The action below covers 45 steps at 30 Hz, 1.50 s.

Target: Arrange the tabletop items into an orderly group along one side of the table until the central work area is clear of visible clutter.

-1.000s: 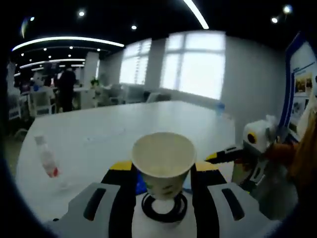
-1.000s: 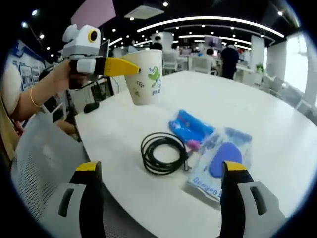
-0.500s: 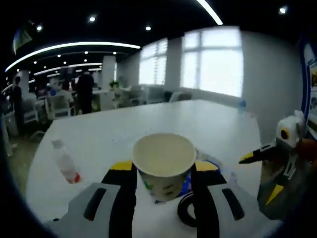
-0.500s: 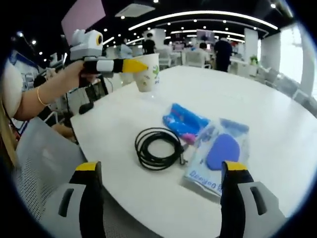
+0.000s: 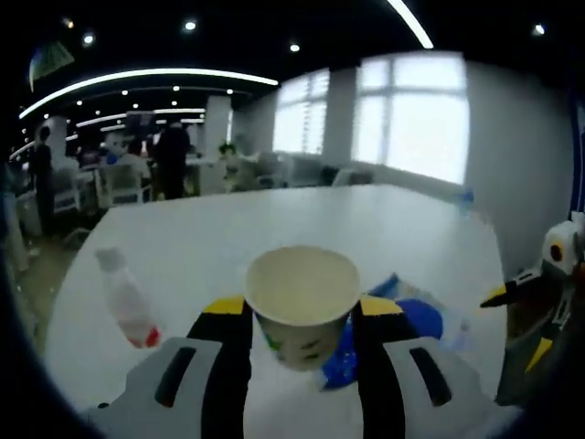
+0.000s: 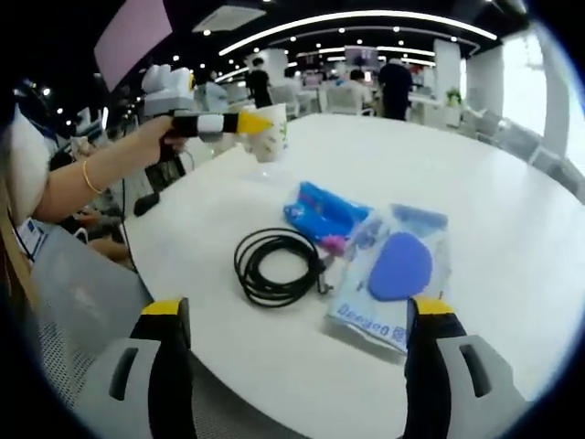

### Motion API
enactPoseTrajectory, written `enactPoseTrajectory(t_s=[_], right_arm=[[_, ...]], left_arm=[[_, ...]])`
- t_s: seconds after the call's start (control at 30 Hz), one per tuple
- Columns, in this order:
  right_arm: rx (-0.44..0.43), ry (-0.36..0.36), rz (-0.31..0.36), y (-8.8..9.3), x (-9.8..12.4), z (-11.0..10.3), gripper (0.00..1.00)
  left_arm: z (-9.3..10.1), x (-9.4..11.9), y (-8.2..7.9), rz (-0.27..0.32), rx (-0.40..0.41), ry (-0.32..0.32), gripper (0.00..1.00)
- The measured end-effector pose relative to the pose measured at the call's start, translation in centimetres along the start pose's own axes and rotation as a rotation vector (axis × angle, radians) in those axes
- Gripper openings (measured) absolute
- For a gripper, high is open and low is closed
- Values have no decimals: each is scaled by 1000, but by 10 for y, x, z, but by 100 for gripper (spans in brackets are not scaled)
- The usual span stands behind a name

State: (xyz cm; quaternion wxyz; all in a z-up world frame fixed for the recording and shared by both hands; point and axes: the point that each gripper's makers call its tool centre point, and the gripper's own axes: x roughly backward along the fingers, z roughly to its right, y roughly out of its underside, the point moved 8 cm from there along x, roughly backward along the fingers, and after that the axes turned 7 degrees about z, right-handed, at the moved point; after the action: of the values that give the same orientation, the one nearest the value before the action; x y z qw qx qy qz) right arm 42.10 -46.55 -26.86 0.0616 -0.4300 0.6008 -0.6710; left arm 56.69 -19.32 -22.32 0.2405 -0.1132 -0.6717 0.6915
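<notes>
**Left gripper view: paper cup clamped above the desk**

Left gripper view looks down into a white paper cup (image 5: 303, 302) with green print on its side, gripped between the yellow-tipped jaws of the left hand-held gripper (image 5: 303, 315) and held upright. Just behind the cup lies a blue packet (image 5: 347, 352) beside a clear bag with a blue oval pad (image 5: 422, 317). A clear plastic bottle with a red end (image 5: 126, 299) lies on its side on the white desk (image 5: 274, 219), well apart from the cup. The right hand-held gripper shows at the right edge.

Right gripper view has the right hand-held gripper (image 6: 288, 338) with jaws spread wide and nothing between them, over the near desk edge. Past them a coiled black cable (image 6: 272, 266) lies beside the blue packet (image 6: 322, 209) and the clear bag (image 6: 391, 272), which overlap each other. Farther off, a hand (image 6: 157, 139) holds the left hand-held gripper (image 6: 247, 123) with the cup (image 6: 271, 133) above the desk's far-left part.
</notes>
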Motion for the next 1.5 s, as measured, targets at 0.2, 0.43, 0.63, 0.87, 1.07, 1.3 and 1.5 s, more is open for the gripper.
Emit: enactPoseTrajectory(t_s=[0.2, 0.43, 0.63, 0.87, 1.07, 1.3, 1.5], right_arm=[[-2, 12, -21, 3, -1, 2, 96], [-17, 33, -38, 7, 0, 6, 96], [-22, 38, -56, 9, -1, 7, 95], [-20, 44, -72, 11, -2, 8, 95], [-14, 43, -90, 13, -3, 9, 95], [-12, 44, -103, 14, -3, 9, 94], [-7, 35, -112, 15, -4, 8, 94]], left_arm=[[-16, -14, 9, -15, -58, -50, 41], [-29, -30, 21, -16, -81, -112, 41], [-38, -41, 31, -19, -60, -166, 41], [-46, -48, 43, -44, -75, -214, 41], [-54, -53, 56, -64, -54, -275, 41], [-59, -57, 67, -77, -25, -293, 41], [-63, -58, 76, -106, -15, -311, 41]])
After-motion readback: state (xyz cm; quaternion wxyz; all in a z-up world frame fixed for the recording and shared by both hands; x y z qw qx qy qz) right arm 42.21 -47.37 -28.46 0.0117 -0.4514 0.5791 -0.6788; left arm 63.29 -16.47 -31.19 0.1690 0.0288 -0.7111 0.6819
